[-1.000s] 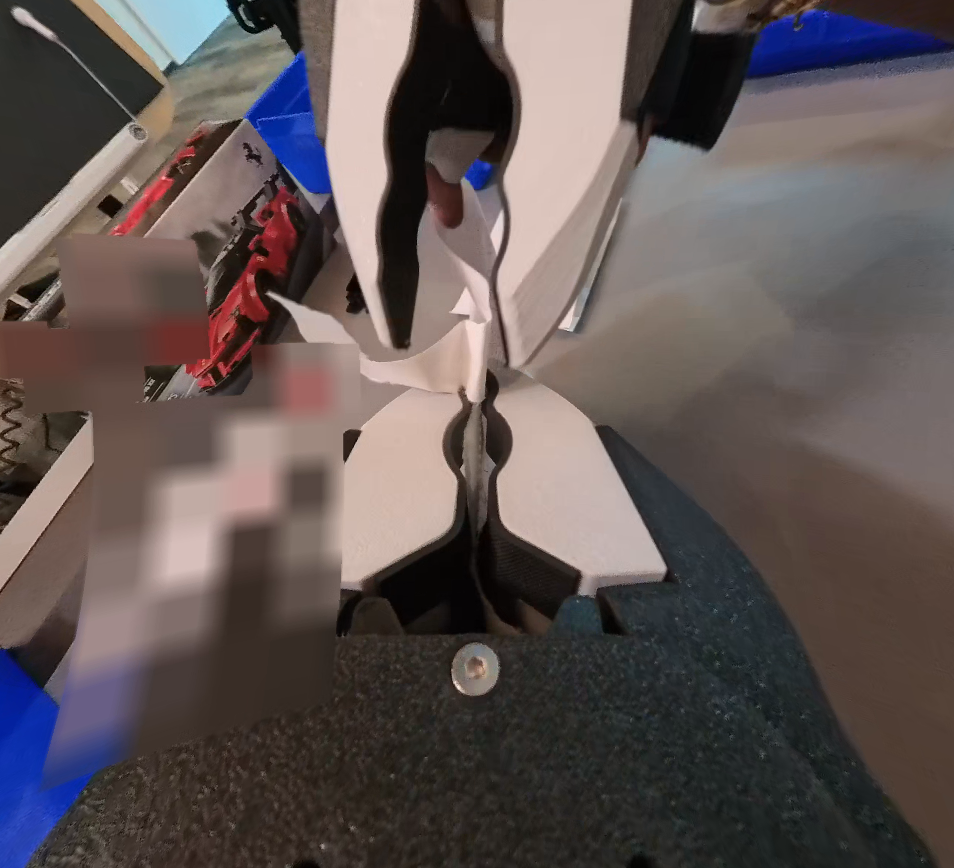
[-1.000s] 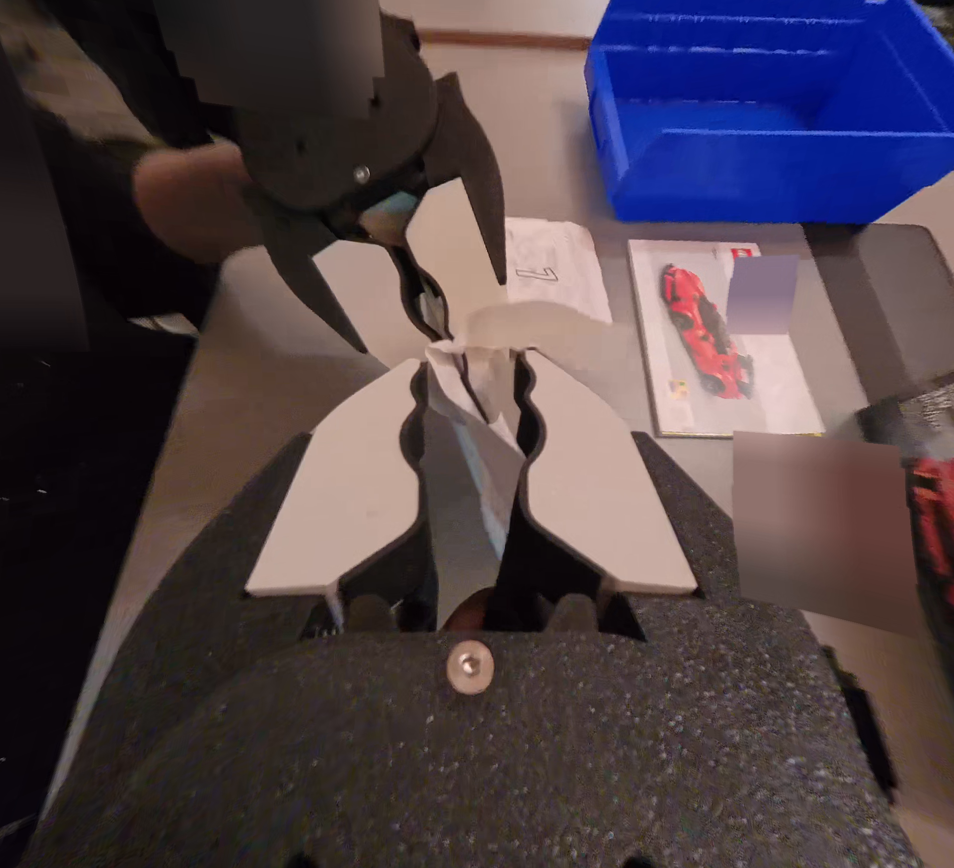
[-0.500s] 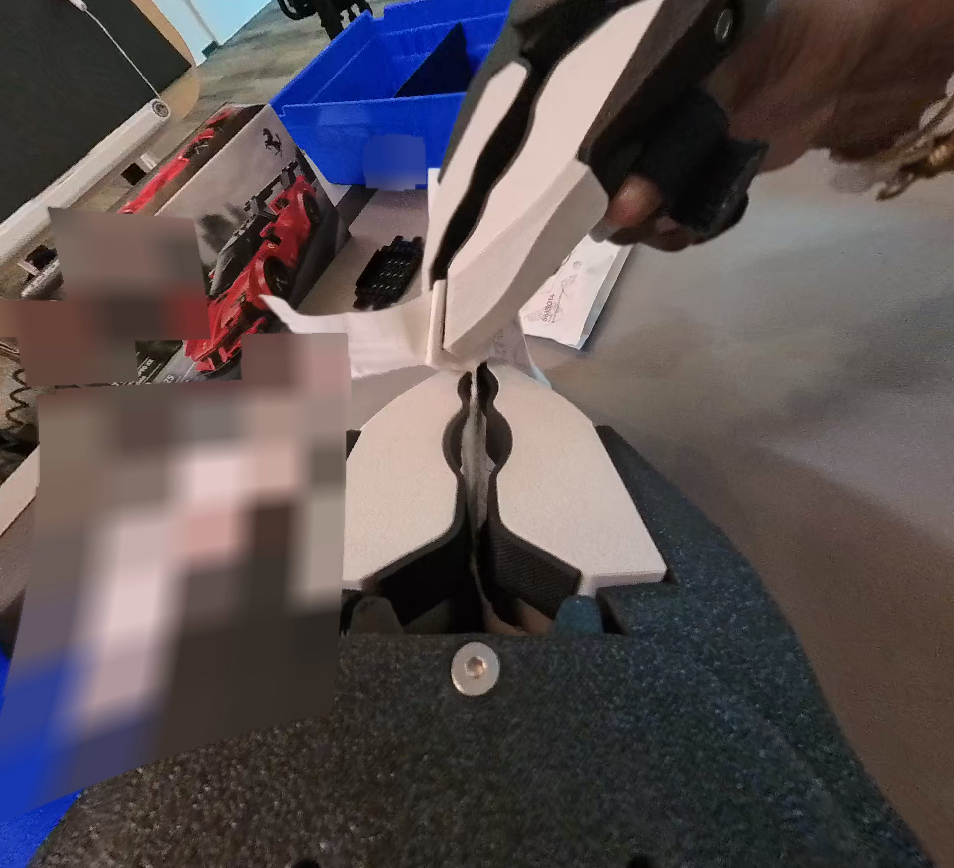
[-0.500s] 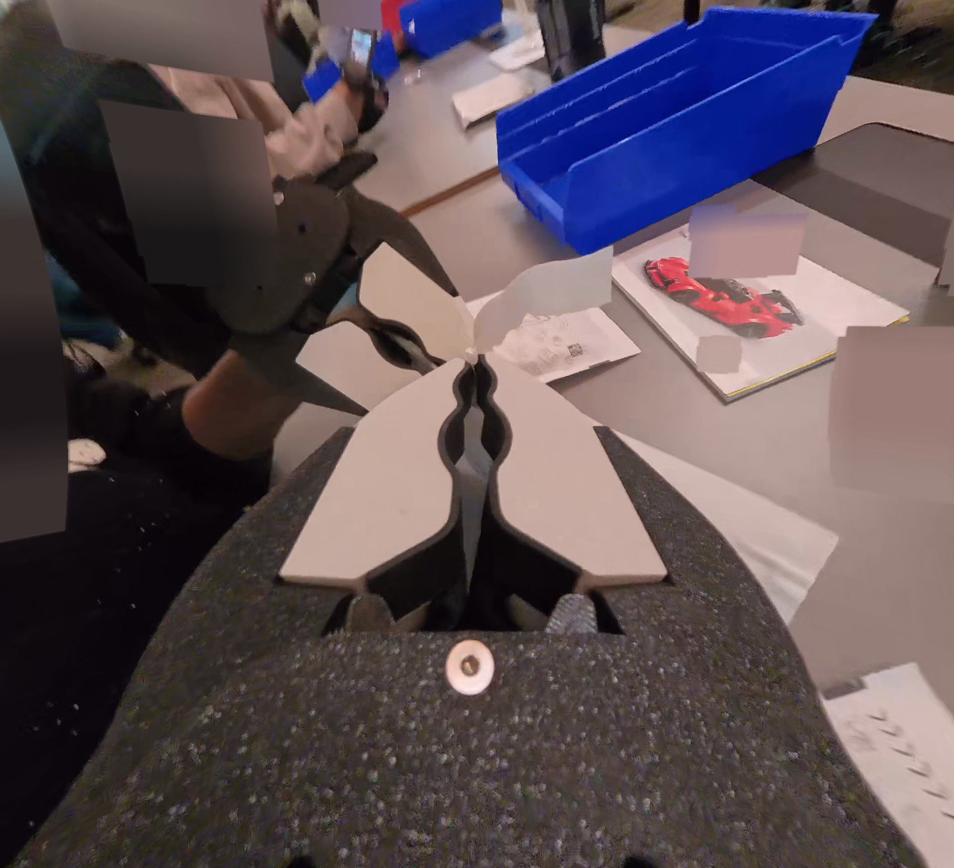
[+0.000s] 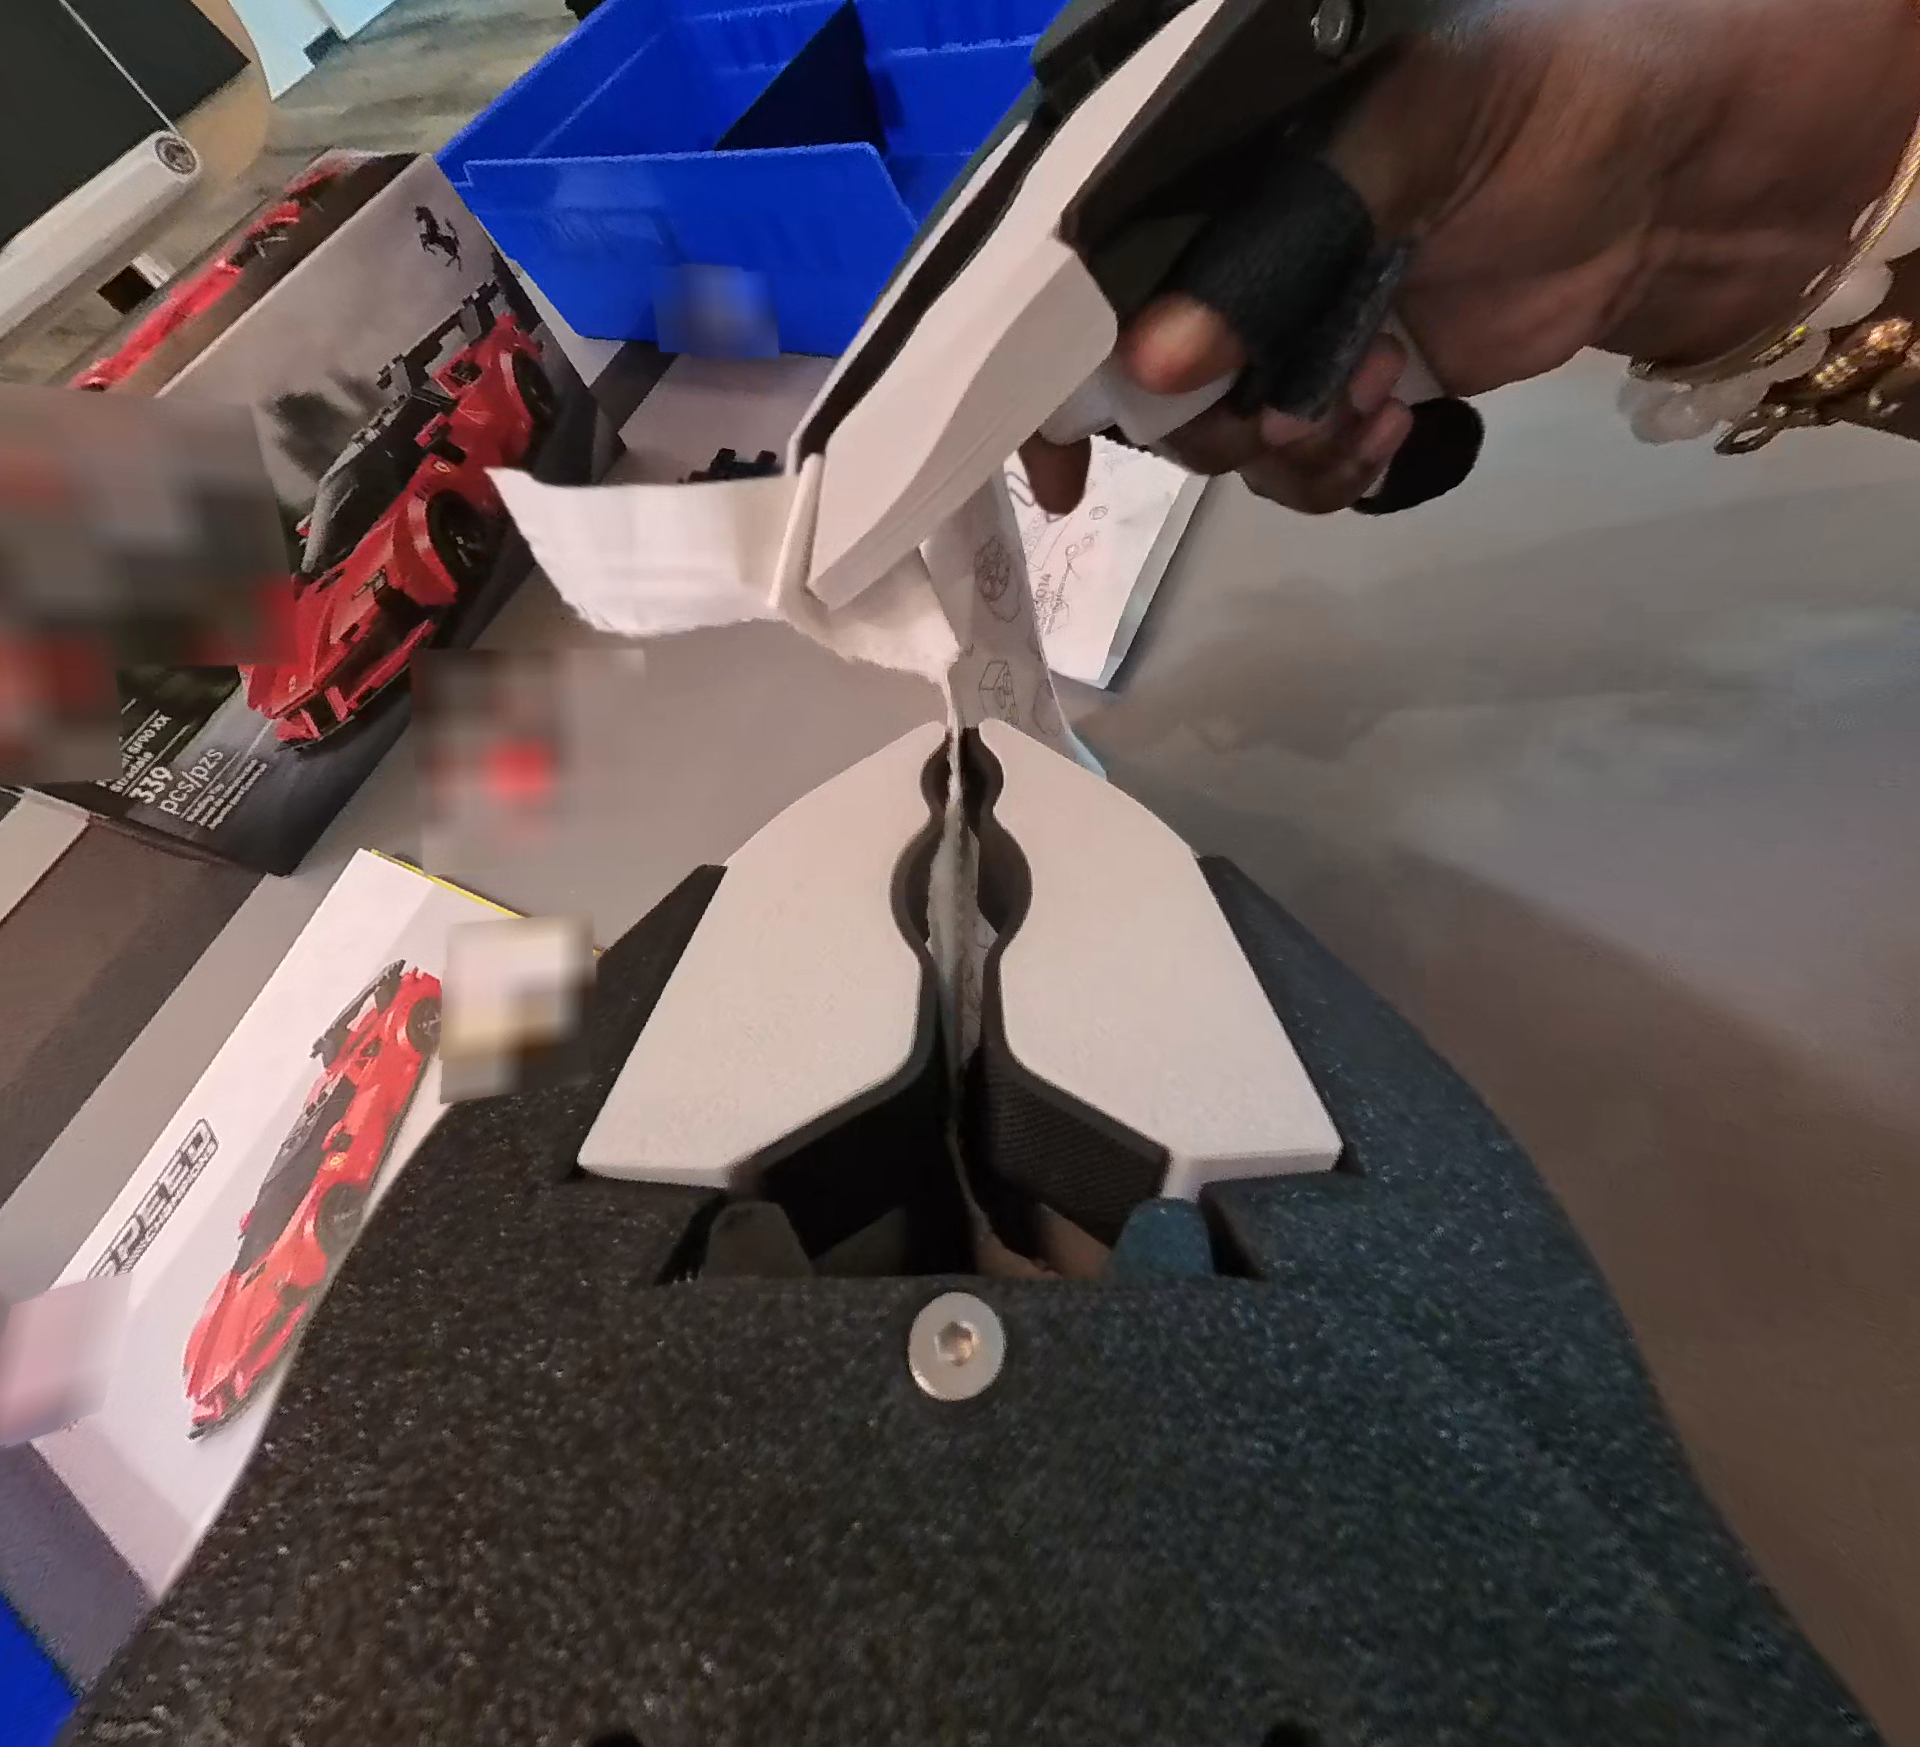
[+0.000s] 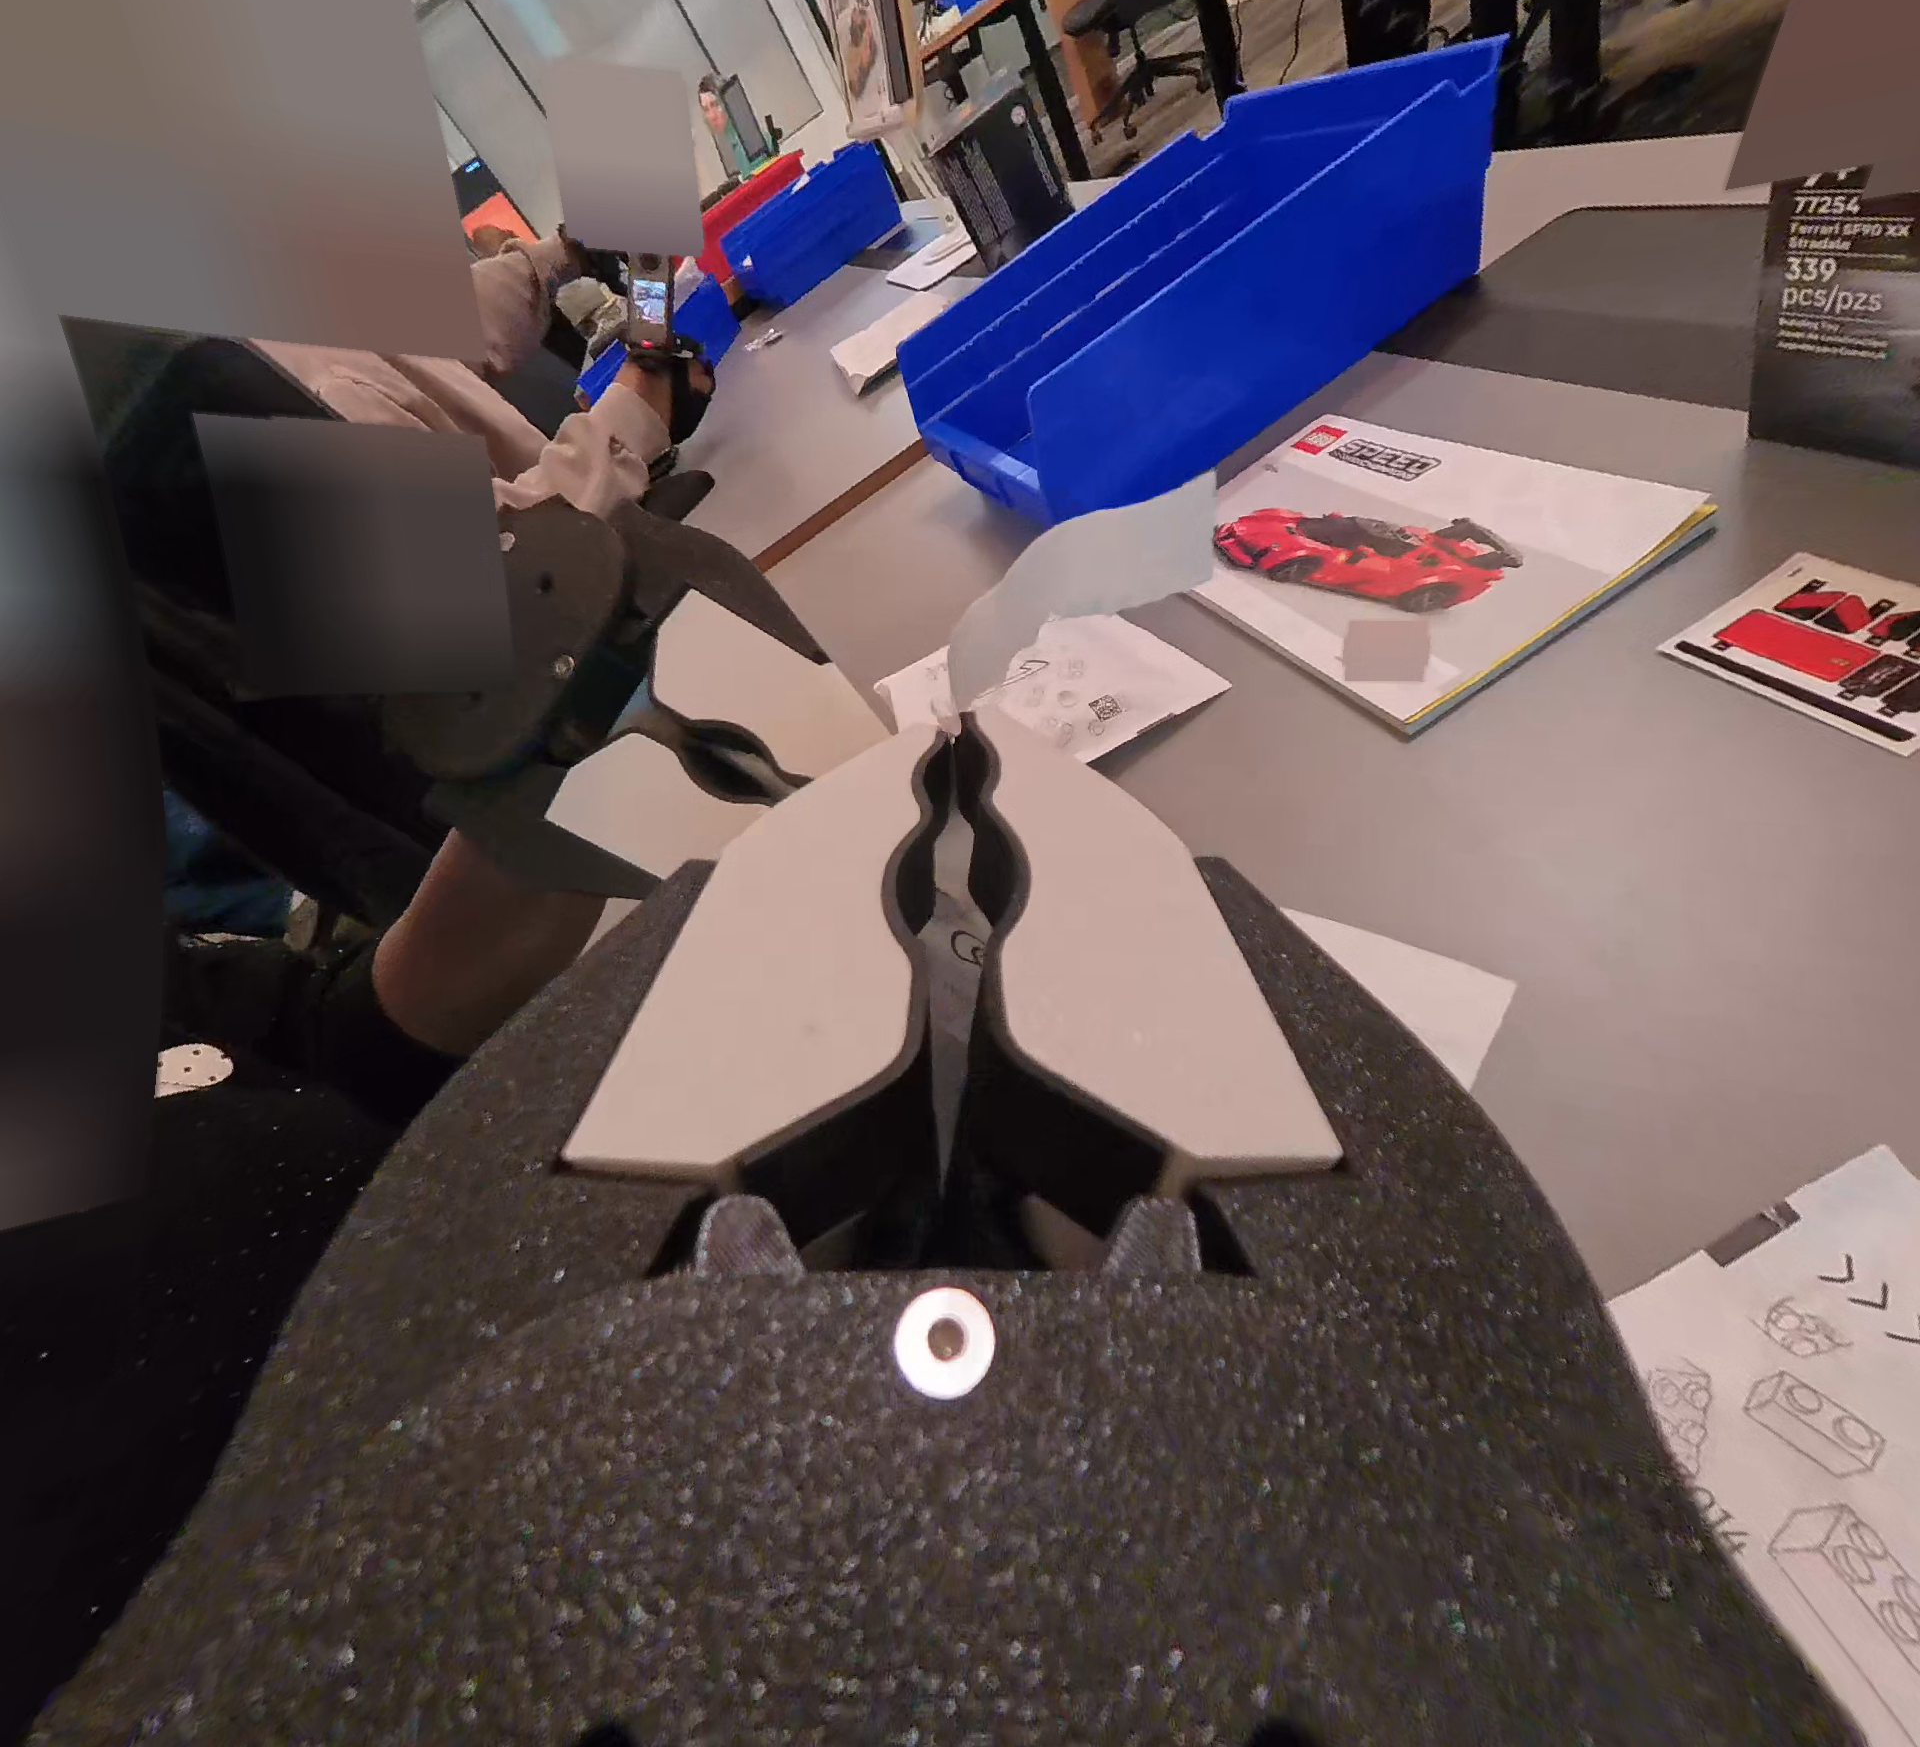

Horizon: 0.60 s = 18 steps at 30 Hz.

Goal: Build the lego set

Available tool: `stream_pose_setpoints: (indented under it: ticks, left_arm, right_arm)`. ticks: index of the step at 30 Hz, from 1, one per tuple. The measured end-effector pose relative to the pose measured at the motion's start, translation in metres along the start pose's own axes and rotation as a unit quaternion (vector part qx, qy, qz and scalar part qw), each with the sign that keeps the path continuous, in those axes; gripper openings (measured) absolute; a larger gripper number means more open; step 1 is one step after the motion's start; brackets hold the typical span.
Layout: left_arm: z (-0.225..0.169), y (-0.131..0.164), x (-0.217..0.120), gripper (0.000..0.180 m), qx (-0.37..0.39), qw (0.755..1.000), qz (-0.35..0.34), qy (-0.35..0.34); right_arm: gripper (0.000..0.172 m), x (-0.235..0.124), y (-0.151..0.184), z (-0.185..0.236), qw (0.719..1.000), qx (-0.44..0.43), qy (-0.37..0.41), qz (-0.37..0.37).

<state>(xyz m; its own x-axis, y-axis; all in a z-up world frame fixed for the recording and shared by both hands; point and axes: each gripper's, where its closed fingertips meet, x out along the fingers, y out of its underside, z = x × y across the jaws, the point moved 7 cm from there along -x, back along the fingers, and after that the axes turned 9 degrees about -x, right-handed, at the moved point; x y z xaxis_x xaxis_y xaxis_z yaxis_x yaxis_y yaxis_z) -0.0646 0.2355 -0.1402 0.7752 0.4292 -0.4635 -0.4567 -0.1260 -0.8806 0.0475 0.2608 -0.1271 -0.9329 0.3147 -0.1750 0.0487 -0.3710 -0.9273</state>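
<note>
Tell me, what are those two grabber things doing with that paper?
A person holds a gripper in each hand. The left gripper is shut on a white paper bag with printed brick drawings. The right gripper is shut on a torn strip of it, which is still joined near the left fingertips. Both are above a grey table, near a blue bin and a booklet showing a red car.

blocked: blue bin (image 6: 1195, 315), booklet (image 6: 1455, 575) | free: grey table (image 5: 1558, 762) right

Each hand-held gripper (image 5: 961, 741) has a speckled black body, one silver screw (image 5: 956, 1347), pale grey fingers (image 5: 790, 970) with wavy black inner pads.
</note>
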Motion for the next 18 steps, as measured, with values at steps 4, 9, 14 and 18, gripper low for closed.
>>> stream_pose_setpoints:
  ticks: [4, 9, 14, 18]
  left_arm:
    - [0.0013, 0.0008, -0.0004, 0.000, -0.003, 1.000, -0.001, 0.001]
    - [0.0008, 0.0008, -0.0002, 0.000, -0.003, 1.000, -0.001, 0.000]
    - [-0.0003, 0.0011, 0.0001, 0.000, -0.002, 1.000, -0.002, 0.002]
    - [-0.0018, 0.0023, 0.0008, 0.000, -0.005, 1.000, -0.005, 0.007]
  right_arm:
    - [0.000, -0.0013, 0.0004, -0.0023, 1.000, 0.009, 0.006, 0.000]
    - [0.000, -0.0016, 0.0007, -0.0033, 1.000, 0.016, 0.016, -0.002]
    - [0.000, -0.0027, 0.0022, -0.0040, 0.999, 0.023, 0.026, -0.006]
    - [0.000, -0.0060, 0.0019, -0.0066, 0.999, 0.024, 0.041, -0.013]
